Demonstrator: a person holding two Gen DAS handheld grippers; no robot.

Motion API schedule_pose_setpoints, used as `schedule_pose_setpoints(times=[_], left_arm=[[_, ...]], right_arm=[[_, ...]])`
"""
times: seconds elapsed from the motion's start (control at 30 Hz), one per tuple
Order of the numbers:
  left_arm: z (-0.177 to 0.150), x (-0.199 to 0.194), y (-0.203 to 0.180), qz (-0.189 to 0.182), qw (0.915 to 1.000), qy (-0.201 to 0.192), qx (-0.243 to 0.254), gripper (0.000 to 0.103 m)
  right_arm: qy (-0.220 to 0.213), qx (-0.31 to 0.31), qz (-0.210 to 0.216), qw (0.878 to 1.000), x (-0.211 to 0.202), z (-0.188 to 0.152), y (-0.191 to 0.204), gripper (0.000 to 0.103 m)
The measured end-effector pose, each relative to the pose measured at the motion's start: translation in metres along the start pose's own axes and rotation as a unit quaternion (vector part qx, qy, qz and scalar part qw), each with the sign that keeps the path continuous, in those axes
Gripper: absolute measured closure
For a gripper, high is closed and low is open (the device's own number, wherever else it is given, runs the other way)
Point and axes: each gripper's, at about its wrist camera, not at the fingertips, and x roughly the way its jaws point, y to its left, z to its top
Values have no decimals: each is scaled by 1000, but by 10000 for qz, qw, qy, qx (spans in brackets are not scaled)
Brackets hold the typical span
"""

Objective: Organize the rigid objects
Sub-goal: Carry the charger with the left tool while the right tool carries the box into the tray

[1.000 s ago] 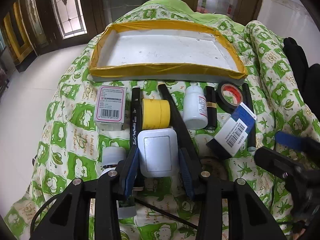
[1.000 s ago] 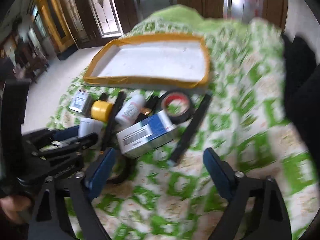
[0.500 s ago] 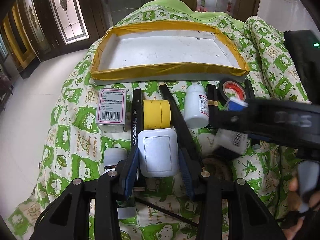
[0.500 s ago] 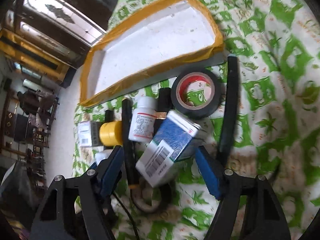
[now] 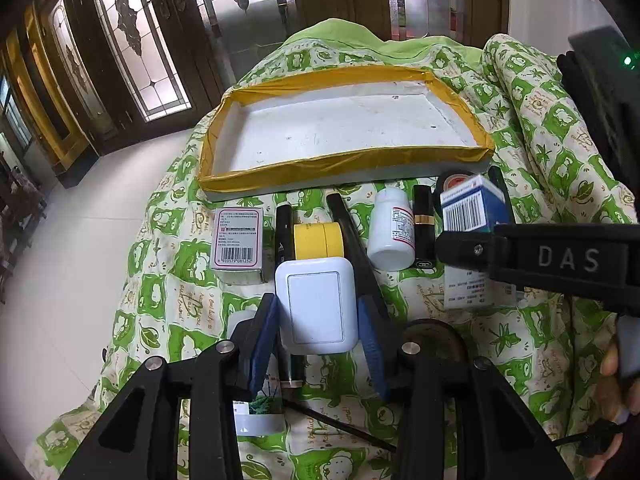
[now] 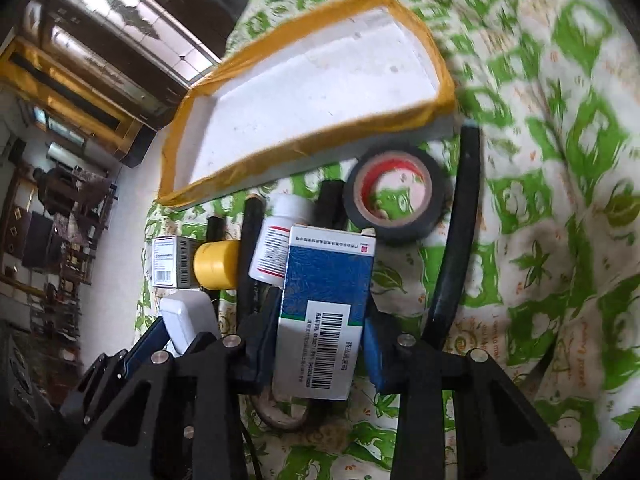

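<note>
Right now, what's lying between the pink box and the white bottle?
In the left wrist view, between the pink box and white bottle lie a black pen, yellow tape and a black stick.

Blue box (image 6: 326,312) now apparently lifted.

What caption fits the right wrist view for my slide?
Right gripper clamps a blue-and-white barcoded medicine box, near a black tape roll and yellow-rimmed white foam tray.

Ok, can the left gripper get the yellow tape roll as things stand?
Probably not: the left gripper is already shut on the white charger, which lies directly between it and the yellow tape roll. It would have to set that down first.
</note>
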Motion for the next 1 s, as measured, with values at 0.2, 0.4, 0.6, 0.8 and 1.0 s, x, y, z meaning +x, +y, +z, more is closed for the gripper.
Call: schedule_pose_setpoints(times=[0.2, 0.4, 0.6, 0.8, 1.0], left_arm=[[1, 0, -1, 15, 10000, -18, 14, 60], [0, -1, -2, -2, 10000, -42, 22, 60], [2, -2, 6, -325, 9993, -52, -187, 60], [2, -4, 7, -448, 9987, -92, -243, 60], [5, -2, 33, -1015, 9903, -23, -951, 60]], right_arm=[[-161, -232, -60, 9996, -11, 3, 6, 67], [-242, -344, -82, 9991, -16, 5, 8, 67], [-333, -541, -127, 9979, -22, 8, 13, 67], [-415, -674, -124, 9968, -32, 9, 13, 67], [-510, -772, -115, 9956, -41, 14, 12, 67]])
